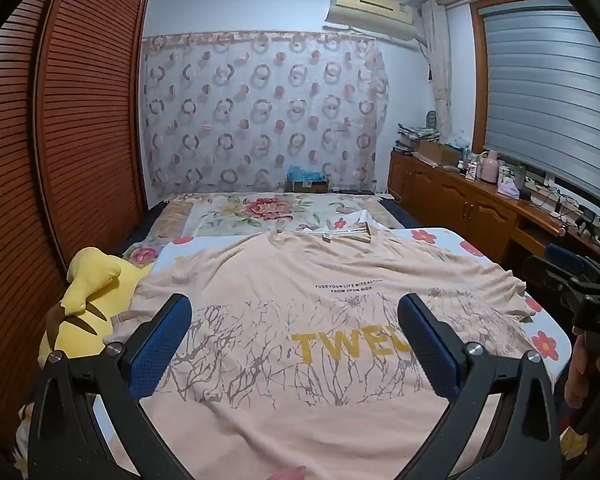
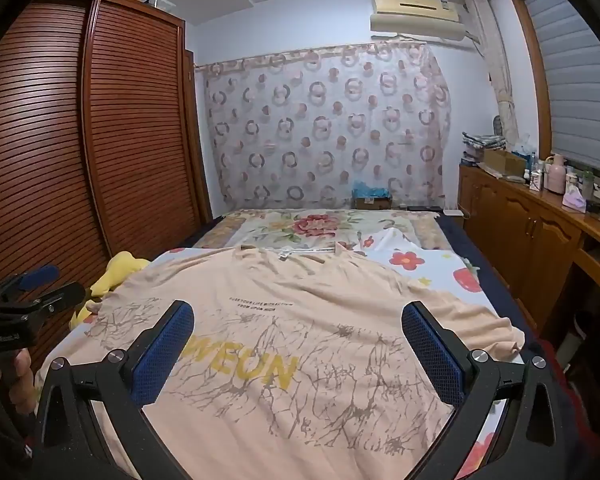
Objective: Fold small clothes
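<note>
Both spread wide: left claw (image 1: 294, 344) above T-shirt (image 1: 300, 280), gripping nothing; right claw (image 2: 298, 350) likewise.

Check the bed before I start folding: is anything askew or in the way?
The peach T-shirt lies face up but wrinkled, its right sleeve bunched. A yellow plush toy crowds its left edge. Both grippers are open above it.

Peach, branch-printed T-shirt (image 1: 300, 320); blue-padded tools
</note>
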`<state>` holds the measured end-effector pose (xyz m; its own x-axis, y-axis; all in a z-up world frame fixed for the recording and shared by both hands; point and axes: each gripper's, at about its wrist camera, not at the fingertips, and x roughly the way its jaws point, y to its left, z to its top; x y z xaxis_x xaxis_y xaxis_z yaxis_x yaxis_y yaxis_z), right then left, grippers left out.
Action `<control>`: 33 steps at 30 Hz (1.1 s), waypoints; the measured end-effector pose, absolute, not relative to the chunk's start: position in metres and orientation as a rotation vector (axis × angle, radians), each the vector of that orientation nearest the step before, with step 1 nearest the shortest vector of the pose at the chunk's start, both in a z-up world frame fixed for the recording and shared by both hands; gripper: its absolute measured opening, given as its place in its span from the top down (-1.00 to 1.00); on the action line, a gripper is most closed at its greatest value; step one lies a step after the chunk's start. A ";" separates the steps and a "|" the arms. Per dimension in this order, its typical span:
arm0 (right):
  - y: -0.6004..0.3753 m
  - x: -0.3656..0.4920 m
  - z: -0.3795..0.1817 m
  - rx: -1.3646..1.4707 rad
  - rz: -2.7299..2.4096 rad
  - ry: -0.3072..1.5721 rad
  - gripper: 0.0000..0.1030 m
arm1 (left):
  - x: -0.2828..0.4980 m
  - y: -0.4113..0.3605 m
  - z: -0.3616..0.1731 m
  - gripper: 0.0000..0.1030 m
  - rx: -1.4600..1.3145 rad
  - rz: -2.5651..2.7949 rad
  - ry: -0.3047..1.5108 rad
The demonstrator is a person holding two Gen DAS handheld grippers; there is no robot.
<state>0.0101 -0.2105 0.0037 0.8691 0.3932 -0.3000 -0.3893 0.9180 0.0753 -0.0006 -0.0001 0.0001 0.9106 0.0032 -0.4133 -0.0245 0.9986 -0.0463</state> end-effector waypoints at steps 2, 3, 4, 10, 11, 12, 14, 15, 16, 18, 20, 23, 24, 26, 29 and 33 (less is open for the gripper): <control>-0.211 0.011 0.003 0.004 0.410 0.318 -1.00 | -0.001 -0.001 0.000 -1.00 -0.043 0.020 0.421; -0.211 0.011 0.003 0.006 0.409 0.317 -1.00 | -0.002 -0.001 0.000 -1.00 -0.040 0.025 0.421; -0.211 0.011 0.003 0.004 0.406 0.317 -1.00 | -0.002 -0.002 0.001 -1.00 -0.038 0.025 0.423; -0.208 0.007 0.004 0.011 0.406 0.316 -1.00 | -0.002 0.002 0.003 -1.00 -0.048 0.029 0.431; -0.207 0.006 0.004 0.012 0.407 0.316 -1.00 | -0.002 0.002 0.003 -1.00 -0.047 0.031 0.429; -0.206 0.006 0.005 0.012 0.406 0.315 -1.00 | -0.003 0.003 0.004 -1.00 -0.046 0.031 0.428; -0.209 0.007 0.004 0.015 0.409 0.314 -1.00 | 0.000 0.003 0.000 -1.00 -0.050 0.029 0.426; -0.209 0.007 0.004 0.014 0.408 0.313 -1.00 | 0.000 0.004 0.001 -1.00 -0.050 0.030 0.425; -0.210 0.007 0.003 0.014 0.409 0.312 -1.00 | 0.000 0.005 0.001 -1.00 -0.051 0.031 0.423; -0.211 0.009 0.003 0.012 0.410 0.313 -1.00 | -0.002 0.006 0.002 -1.00 -0.051 0.033 0.424; -0.211 0.009 0.002 0.007 0.407 0.312 -1.00 | 0.000 0.005 -0.002 -1.00 -0.050 0.032 0.425; -0.211 0.010 0.002 0.009 0.407 0.314 -1.00 | 0.000 0.006 -0.002 -1.00 -0.052 0.031 0.425; -0.211 0.010 0.002 0.008 0.406 0.313 -1.00 | 0.000 0.006 -0.002 -1.00 -0.052 0.033 0.425; -0.212 0.010 0.002 0.010 0.408 0.313 -1.00 | 0.000 0.006 -0.002 -1.00 -0.052 0.030 0.424; -0.212 0.010 0.002 0.010 0.406 0.313 -1.00 | 0.000 0.005 -0.002 -1.00 -0.051 0.032 0.425; -0.212 0.010 0.001 0.011 0.406 0.312 -1.00 | -0.002 0.007 0.000 -1.00 -0.049 0.029 0.424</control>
<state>0.0101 -0.2117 0.0011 0.8716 0.3904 -0.2967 -0.3870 0.9192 0.0726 -0.0017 0.0065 -0.0004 0.9112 0.0179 -0.4116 -0.0383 0.9984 -0.0414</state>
